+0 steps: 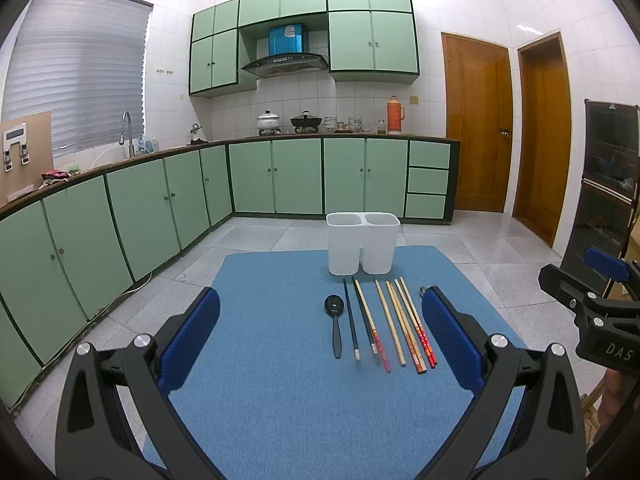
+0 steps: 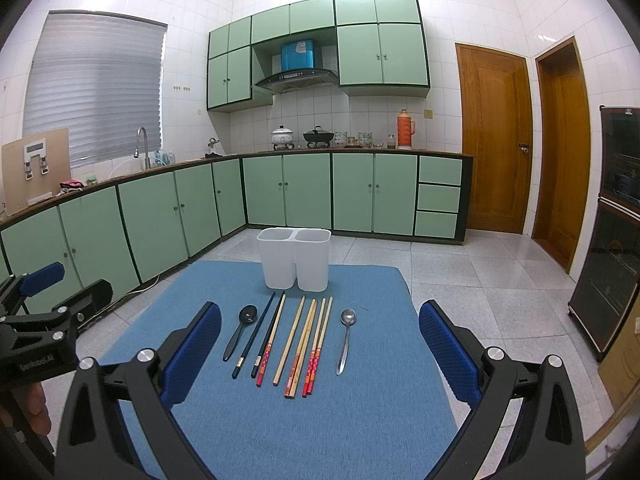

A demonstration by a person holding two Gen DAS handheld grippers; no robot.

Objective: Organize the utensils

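Note:
A white two-compartment holder [image 1: 362, 246] [image 2: 295, 258] stands at the far edge of a blue mat [image 1: 280, 380] [image 2: 320, 420]. In front of it lie a black spoon [image 1: 334, 320] [image 2: 240, 330], several chopsticks [image 1: 394, 320] [image 2: 298, 344] in a row, and a metal spoon [image 2: 346, 338], mostly hidden by a finger in the left wrist view. My left gripper [image 1: 320, 336] is open and empty above the mat. My right gripper [image 2: 320, 344] is open and empty, to the right of the left one.
Green kitchen cabinets [image 2: 160, 216] run along the left and back walls. Wooden doors [image 2: 496, 140] stand at the back right. A dark glass cabinet [image 2: 612, 232] stands on the right. Grey tiled floor surrounds the mat.

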